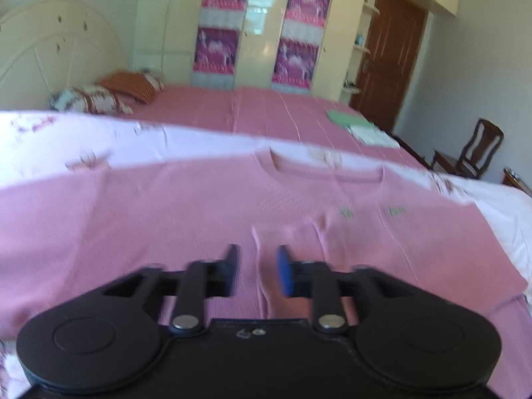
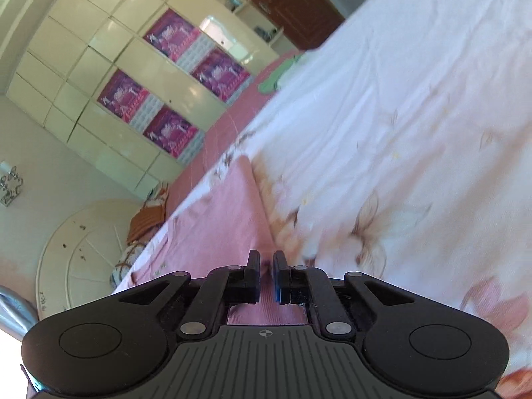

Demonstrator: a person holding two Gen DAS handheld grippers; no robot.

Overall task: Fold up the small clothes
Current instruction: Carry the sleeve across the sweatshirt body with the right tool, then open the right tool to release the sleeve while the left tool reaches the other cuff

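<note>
While pink top [image 1: 166,219] lies flat, left jaws part-open; right jaws pinch its edge.

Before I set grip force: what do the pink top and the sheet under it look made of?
Pink top: seemingly a soft fine-rib knit, matte, going by faint ribbing near the neckline. Floral sheet: thin smooth woven fabric, likely cotton, creasing softly; blur leaves both uncertain.

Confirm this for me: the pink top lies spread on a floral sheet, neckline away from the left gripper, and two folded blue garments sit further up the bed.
One detail is off. The folded garments further up the bed are green and white, not blue, as the left wrist view shows. The rest holds: the pink top lies spread on the floral sheet, neckline away from the left gripper.
</note>
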